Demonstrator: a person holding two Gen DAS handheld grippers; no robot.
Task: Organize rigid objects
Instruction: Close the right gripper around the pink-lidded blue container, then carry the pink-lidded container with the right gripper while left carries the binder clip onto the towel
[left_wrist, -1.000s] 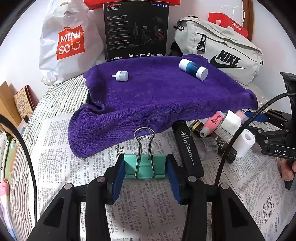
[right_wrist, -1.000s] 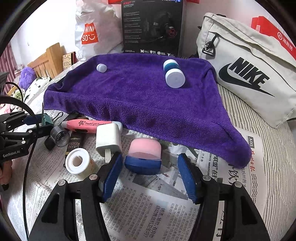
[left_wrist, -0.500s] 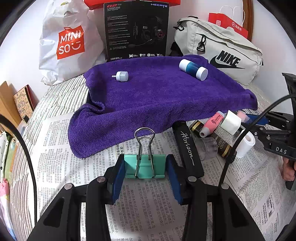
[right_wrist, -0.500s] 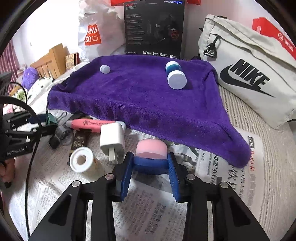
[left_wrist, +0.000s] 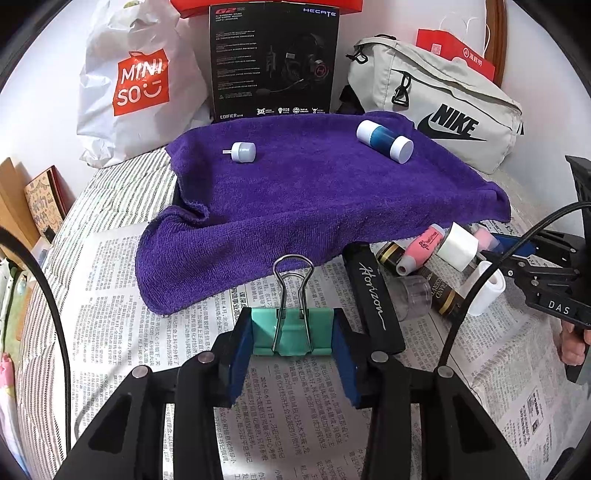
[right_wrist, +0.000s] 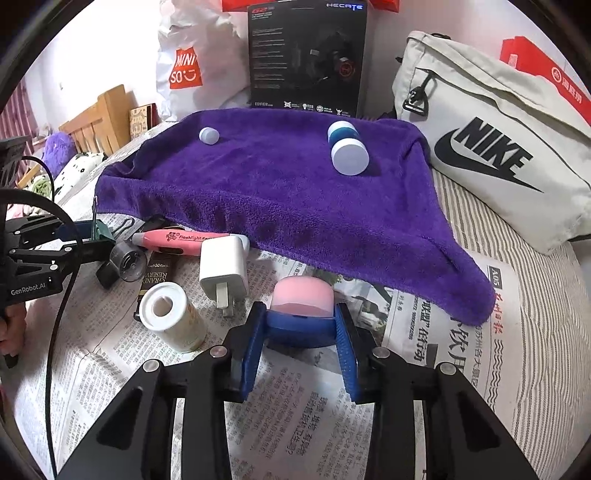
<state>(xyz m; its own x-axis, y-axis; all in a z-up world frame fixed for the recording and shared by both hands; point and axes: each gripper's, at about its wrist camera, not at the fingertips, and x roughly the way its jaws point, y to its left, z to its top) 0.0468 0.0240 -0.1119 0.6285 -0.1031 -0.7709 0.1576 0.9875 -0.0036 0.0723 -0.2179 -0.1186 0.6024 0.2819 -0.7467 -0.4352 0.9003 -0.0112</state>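
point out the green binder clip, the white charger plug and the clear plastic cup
green binder clip (left_wrist: 291, 332), left wrist view, its body
white charger plug (right_wrist: 223, 267), right wrist view, its top face
clear plastic cup (left_wrist: 415, 297), left wrist view, its side

Both views are bright under soft, even light, perhaps from overhead, with faint shadows. Fisheye distortion bends the edges, and the corners fall to black. The right wrist view is slightly blurred toward the upper frame.

- Purple towel (left_wrist: 314, 206): rough, matt terry cloth.
- Binder clip (left_wrist: 291, 332): smooth teal body, bright wire handles.
- Newspaper (left_wrist: 155, 295): matt, creased paper.
- Charger plug (right_wrist: 223, 269): glossy white plastic, metal prongs.
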